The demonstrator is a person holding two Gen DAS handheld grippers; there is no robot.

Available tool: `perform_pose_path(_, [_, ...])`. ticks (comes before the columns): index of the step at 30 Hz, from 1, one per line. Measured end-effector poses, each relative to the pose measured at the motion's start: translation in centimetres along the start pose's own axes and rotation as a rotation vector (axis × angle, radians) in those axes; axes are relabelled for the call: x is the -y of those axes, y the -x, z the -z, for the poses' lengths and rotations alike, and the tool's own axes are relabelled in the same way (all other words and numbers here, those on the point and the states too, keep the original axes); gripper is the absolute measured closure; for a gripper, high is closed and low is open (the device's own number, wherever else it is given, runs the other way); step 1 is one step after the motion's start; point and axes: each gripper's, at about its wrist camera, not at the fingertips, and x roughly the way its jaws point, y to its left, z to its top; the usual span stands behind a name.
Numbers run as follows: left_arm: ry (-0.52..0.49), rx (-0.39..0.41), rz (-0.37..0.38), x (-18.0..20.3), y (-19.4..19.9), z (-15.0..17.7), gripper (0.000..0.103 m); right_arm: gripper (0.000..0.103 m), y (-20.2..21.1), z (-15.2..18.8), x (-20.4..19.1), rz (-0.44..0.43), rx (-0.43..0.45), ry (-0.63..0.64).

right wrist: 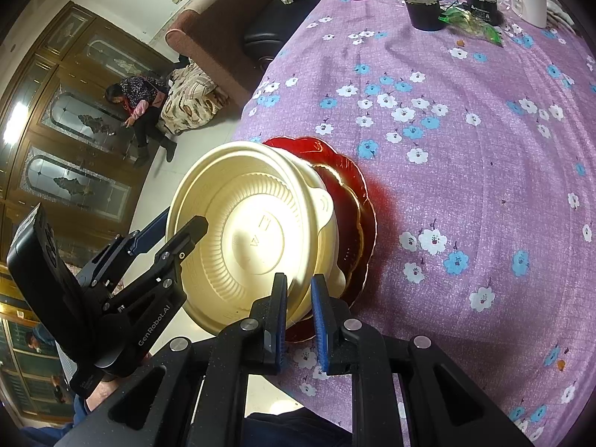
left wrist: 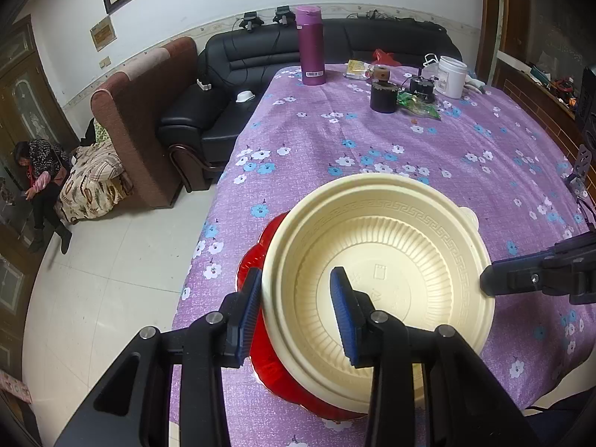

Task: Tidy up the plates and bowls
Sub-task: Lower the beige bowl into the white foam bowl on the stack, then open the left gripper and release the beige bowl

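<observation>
Left tongs [left wrist: 298, 313] straddling cream bowl [left wrist: 380, 260] rim, narrow, pads not clearly pressing; right tongs [right wrist: 300, 320] pinching opposite rim. Bowl tilted on red plate [right wrist: 350, 201], table's [right wrist: 465, 130] near-left edge.

- The bowl [left wrist: 376, 260] is cream, with a raised key-fret band under its rim and fine ribs down its wall.
- The plate [right wrist: 346, 201] beneath it is translucent red with a thin gold edge.
- The surface [left wrist: 465, 149] wears a purple cloth dotted with white and blue flowers.
- Each hand-held gripper, left [left wrist: 296, 314] and right [right wrist: 301, 322], is black with blue ribbed pads.
- The flask [left wrist: 311, 46] at the far side is magenta with a pink lid.
- The tub [left wrist: 451, 76] on the far right is white.
- The sofa [left wrist: 231, 74] is black; the armchair [left wrist: 149, 111] is brown.
</observation>
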Motion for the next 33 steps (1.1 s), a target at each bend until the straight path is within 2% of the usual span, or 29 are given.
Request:
perform_pose_path(6, [0.000, 0.000, -0.001, 0.0, 0.0, 0.0, 0.066, 0.087, 0.0, 0.0, 0.0, 0.000, 0.001, -0.001])
perform_pose_path(10, [0.000, 0.003, -0.004, 0.0, 0.0, 0.0, 0.058, 0.087, 0.2, 0.0, 0.0, 0.001, 0.006, 0.002])
perform_pose_path(15, [0.000, 0.002, -0.007, 0.3, -0.1, -0.1, 0.056, 0.086, 0.4, 0.0, 0.1, 0.003, 0.009, 0.003])
perform_pose_path(20, [0.002, 0.011, -0.010, 0.4, 0.2, -0.5, 0.051, 0.086, 0.8, 0.1, 0.0, 0.004, 0.021, 0.003])
perform_pose_path(28, [0.003, 0.012, -0.009, 0.2, 0.5, -0.6, 0.050, 0.086, 1.1, 0.2, 0.0, 0.001, 0.024, 0.006])
perform_pose_path(31, [0.006, 0.013, -0.011, 0.2, 0.5, -0.6, 0.050, 0.082, 1.1, 0.3, 0.0, 0.002, 0.019, 0.006])
perform_pose_path(33, [0.009, 0.015, -0.012, 0.2, 0.6, -0.7, 0.049, 0.076, 1.1, 0.4, 0.1, 0.001, 0.019, 0.008])
